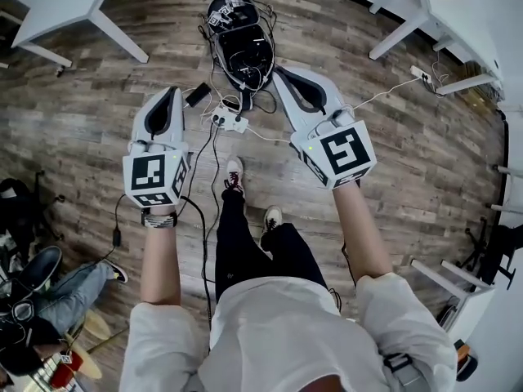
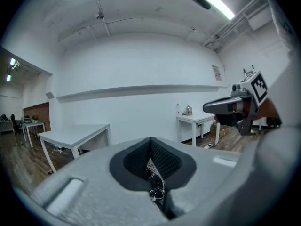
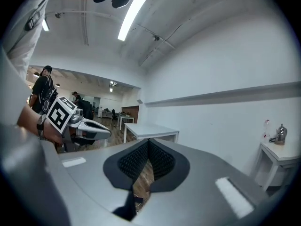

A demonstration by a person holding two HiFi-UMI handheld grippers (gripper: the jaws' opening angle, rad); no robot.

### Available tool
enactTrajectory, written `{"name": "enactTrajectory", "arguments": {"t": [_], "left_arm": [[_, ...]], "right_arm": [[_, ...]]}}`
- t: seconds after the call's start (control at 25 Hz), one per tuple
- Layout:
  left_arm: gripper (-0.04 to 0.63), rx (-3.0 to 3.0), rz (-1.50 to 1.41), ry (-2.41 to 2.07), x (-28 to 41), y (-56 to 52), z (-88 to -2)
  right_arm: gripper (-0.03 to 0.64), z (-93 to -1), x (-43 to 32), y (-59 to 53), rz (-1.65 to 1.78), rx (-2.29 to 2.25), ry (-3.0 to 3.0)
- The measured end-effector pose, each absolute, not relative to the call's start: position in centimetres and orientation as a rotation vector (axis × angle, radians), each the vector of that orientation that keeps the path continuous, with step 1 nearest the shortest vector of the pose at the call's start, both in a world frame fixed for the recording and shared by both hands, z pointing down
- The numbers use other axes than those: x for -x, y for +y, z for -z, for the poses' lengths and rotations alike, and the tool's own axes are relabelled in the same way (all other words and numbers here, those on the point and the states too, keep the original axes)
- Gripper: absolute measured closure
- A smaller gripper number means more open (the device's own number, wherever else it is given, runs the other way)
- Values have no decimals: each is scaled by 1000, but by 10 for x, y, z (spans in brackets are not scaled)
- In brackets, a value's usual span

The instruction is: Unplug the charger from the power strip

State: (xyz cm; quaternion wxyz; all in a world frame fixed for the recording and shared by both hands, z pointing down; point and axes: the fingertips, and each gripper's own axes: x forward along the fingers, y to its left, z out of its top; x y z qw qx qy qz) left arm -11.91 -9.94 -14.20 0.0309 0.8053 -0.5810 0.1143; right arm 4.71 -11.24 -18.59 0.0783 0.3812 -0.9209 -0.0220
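In the head view a white power strip (image 1: 231,122) lies on the wooden floor, with plugs and several cables in it. A black charger brick (image 1: 198,95) rests just to its left. Both grippers are held high above the floor, apart from the strip and pointing nearly level. My left gripper (image 1: 174,93) (image 2: 151,141) is shut with nothing in it. My right gripper (image 1: 283,73) (image 3: 148,143) also has its pads together and holds nothing. Each gripper view shows the other gripper, the white wall and tables. Through the jaw gap I glimpse cables on the floor.
A black open case (image 1: 243,46) with tangled cables lies beyond the strip. White tables (image 1: 59,8) (image 1: 458,16) stand at the far left and far right. Another white strip (image 1: 421,73) lies at the right. A seated person (image 1: 51,291) is at the lower left, and my shoes (image 1: 235,175) stand near the strip.
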Motion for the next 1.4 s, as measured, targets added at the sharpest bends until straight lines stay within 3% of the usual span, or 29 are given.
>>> {"name": "enactTrajectory", "arguments": {"t": [0.84,1.4], "left_arm": [[589,-2530,-257,-1805,74,72,301],[589,-2658,-277,-1714,85,88,324]], "right_arm": [[614,339,-62,57,108,-1120,-2875],[615,352,-45,75,103,-1185,-2811]]}}
